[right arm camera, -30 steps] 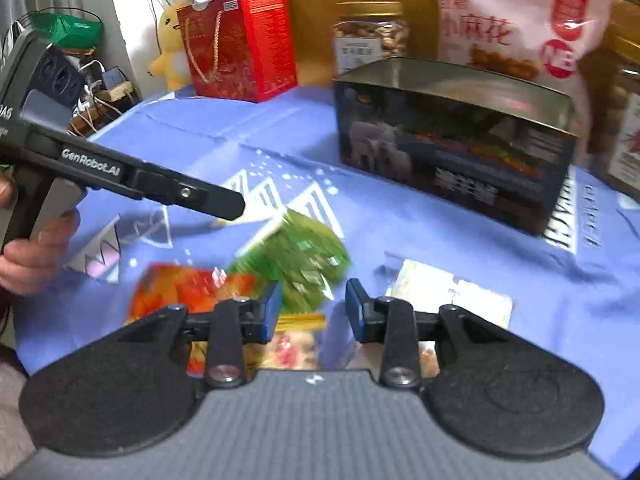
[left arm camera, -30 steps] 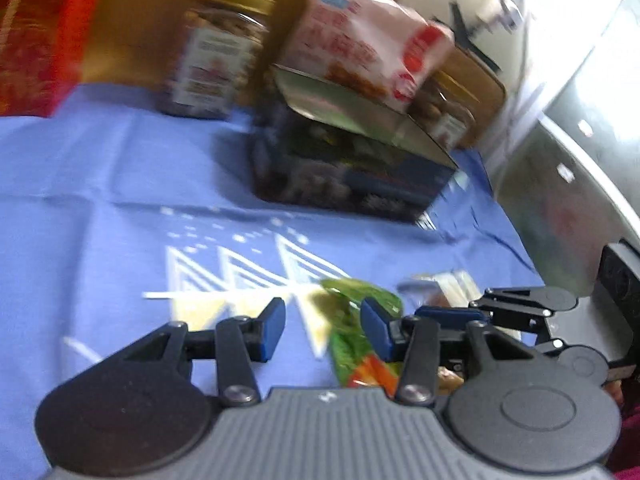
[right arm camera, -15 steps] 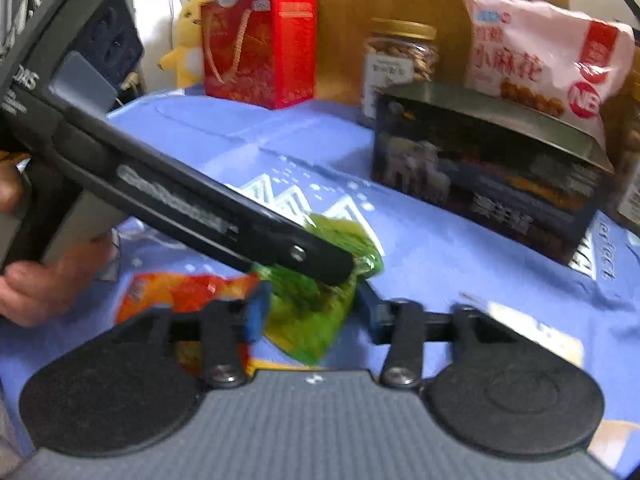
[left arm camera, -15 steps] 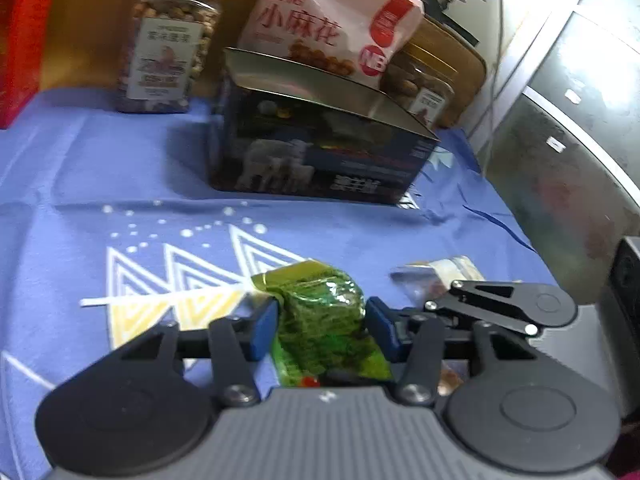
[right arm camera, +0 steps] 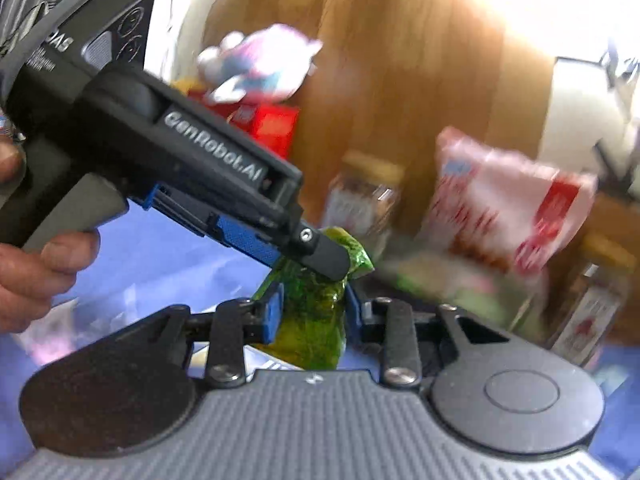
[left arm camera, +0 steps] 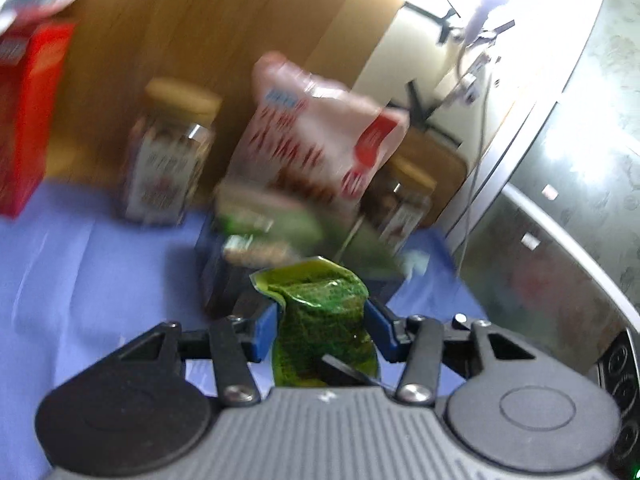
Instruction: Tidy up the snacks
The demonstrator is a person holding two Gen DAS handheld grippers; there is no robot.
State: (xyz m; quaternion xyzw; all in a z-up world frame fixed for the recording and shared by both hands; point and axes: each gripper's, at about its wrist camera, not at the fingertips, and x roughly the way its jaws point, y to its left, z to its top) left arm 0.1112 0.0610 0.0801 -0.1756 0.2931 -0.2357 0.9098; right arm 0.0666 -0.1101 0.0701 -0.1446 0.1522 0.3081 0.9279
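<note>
A green snack packet [left arm camera: 322, 320] is held off the blue tablecloth by both grippers. My left gripper [left arm camera: 322, 322] is shut on it, blue pads pressing its sides. My right gripper [right arm camera: 312, 312] is also shut on the same packet [right arm camera: 310, 320]. The left gripper's body [right arm camera: 192, 160] crosses the right wrist view from the left, its fingertip on the packet's top. Behind stands the dark open box [left arm camera: 236, 272], blurred.
A pink-and-white snack bag [left arm camera: 320, 144] and two nut jars [left arm camera: 168, 156] stand at the back against a wooden panel. A red box [left arm camera: 24, 120] is at far left. A grey cabinet [left arm camera: 560, 220] lies to the right. Both views are motion-blurred.
Both grippers have closed on the green packet and lifted it off the cloth. The cameras have tilted upward, toward the box and the bag.
</note>
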